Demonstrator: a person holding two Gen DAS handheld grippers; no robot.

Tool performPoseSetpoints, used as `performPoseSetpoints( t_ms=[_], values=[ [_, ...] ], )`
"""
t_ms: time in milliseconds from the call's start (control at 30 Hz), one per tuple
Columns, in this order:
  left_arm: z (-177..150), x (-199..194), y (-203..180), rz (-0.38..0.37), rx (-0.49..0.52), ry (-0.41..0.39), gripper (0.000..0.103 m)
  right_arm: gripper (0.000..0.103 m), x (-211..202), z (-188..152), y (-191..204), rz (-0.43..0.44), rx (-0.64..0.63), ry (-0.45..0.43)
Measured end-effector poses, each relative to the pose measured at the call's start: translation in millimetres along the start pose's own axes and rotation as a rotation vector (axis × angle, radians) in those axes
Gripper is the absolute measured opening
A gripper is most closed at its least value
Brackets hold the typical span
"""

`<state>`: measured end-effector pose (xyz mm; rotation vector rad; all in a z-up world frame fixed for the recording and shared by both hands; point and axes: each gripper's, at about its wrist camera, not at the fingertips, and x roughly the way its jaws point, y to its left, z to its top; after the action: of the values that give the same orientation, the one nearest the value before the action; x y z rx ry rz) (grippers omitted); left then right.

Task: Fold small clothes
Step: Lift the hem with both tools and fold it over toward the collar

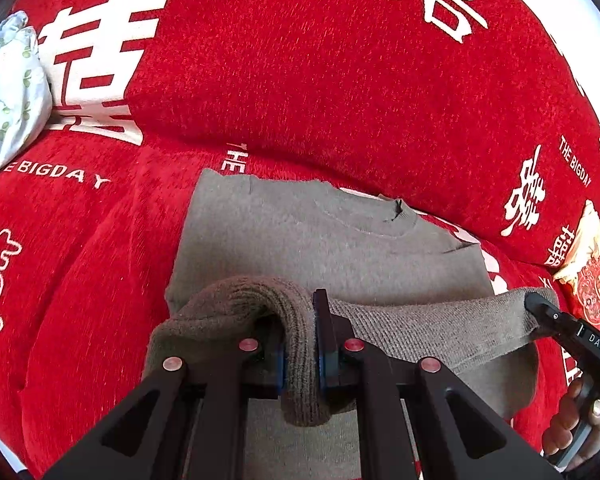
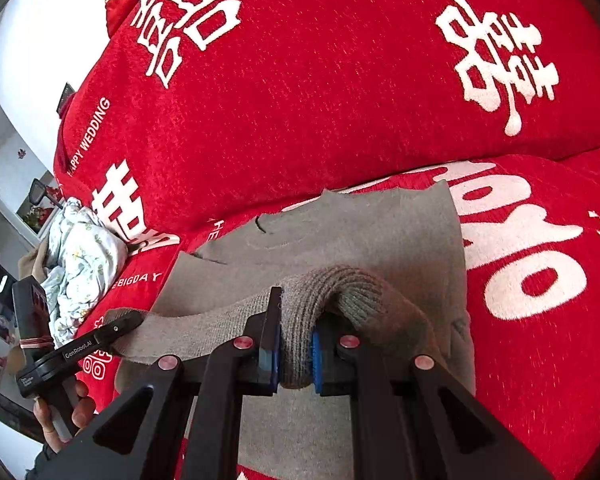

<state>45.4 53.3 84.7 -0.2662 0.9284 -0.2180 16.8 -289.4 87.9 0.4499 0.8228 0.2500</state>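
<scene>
A small grey knit sweater (image 1: pixel 312 236) lies on the red sofa seat, its neckline toward the backrest; it also shows in the right wrist view (image 2: pixel 364 236). My left gripper (image 1: pixel 300 356) is shut on the sweater's ribbed hem at its left side. My right gripper (image 2: pixel 296 354) is shut on the ribbed hem at its right side. The hem is lifted and stretched between the two grippers above the sweater's body. The right gripper also shows at the right edge of the left wrist view (image 1: pixel 540 304), and the left gripper at the left of the right wrist view (image 2: pixel 120 326).
The red sofa cover (image 1: pixel 300 80) with white characters forms the seat and the backrest behind the sweater. A crumpled pale floral cloth (image 1: pixel 8 92) lies at the sofa's left end, also in the right wrist view (image 2: pixel 80 256). A red and cream cushion (image 1: pixel 592 264) sits at the right end.
</scene>
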Motion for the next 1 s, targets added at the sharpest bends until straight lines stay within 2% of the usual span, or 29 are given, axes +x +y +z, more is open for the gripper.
performPoseSetpoints(
  t_ms=[567,1000],
  values=[
    [44.2,29.0,-13.9,0.010,0.017,0.021,0.012,0.012,22.8,34.2,-9.5,-0.023,0.038,0.004],
    [61.2,58.9,-15.0,0.024,0.025,0.062,0.012,0.012,50.5,46.8,-22.8,-0.061,0.063,0.032]
  ],
)
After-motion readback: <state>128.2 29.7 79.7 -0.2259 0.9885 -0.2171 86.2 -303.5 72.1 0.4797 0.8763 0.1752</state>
